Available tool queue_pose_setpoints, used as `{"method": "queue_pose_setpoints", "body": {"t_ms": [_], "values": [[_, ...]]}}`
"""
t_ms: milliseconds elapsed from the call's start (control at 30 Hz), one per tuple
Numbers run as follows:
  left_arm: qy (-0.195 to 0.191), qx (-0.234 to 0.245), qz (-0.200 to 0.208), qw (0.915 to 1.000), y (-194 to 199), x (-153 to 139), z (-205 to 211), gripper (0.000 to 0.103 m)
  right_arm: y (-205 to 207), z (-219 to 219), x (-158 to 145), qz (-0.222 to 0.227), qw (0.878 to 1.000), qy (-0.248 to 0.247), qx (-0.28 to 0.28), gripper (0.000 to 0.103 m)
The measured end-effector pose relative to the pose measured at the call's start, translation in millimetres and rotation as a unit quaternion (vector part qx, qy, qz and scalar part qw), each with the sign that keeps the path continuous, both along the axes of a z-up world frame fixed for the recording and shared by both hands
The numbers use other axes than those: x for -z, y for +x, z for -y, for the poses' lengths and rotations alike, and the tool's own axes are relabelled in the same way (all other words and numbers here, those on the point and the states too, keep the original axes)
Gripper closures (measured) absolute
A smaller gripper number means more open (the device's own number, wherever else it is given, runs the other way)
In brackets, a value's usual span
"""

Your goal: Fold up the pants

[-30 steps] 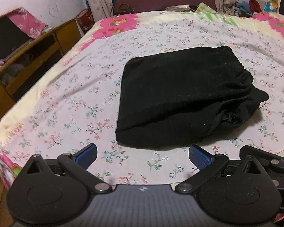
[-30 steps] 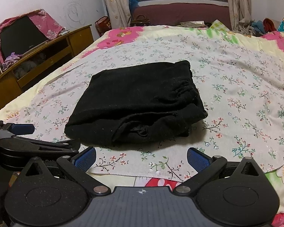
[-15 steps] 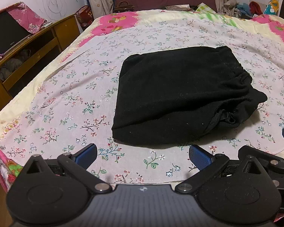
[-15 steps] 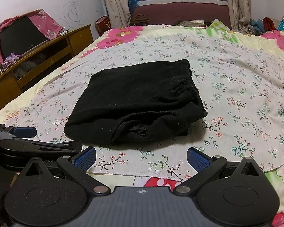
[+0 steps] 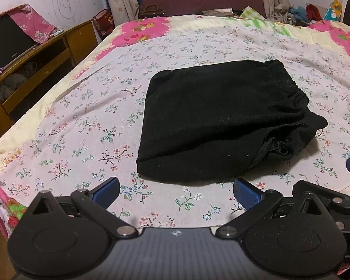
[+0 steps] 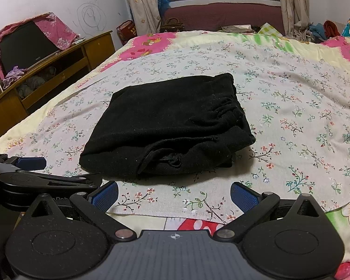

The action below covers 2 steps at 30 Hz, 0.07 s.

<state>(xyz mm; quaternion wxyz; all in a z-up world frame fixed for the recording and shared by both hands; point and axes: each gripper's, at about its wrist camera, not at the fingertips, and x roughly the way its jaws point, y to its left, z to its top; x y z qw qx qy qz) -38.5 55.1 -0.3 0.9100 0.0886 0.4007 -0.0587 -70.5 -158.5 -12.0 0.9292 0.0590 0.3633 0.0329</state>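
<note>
Since a second ago you pull both grippers a little back; the pants do not move. The bed (image 5: 58, 121) carries one pair of pants (image 5: 217, 121), folded to a black bundle at its middle. It looks soft, thick and light; take it at the near edge. Your two grippers, left (image 5: 175, 190) and right (image 6: 173, 193), stand wide apart and empty.

Both wrist cameras face the folded pants (image 5: 219, 121) from the bed's (image 5: 81, 121) near edge.
</note>
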Motion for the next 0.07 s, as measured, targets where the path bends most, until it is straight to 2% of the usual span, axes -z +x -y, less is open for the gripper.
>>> {"method": "queue_pose_setpoints", "body": {"t_ms": [67], "values": [[-0.004,0.001,0.003,1.0,-0.4,-1.4,-0.3,0.0,-0.2,1.1,-0.6,0.002,1.0,-0.001,0.003,0.011]]}}
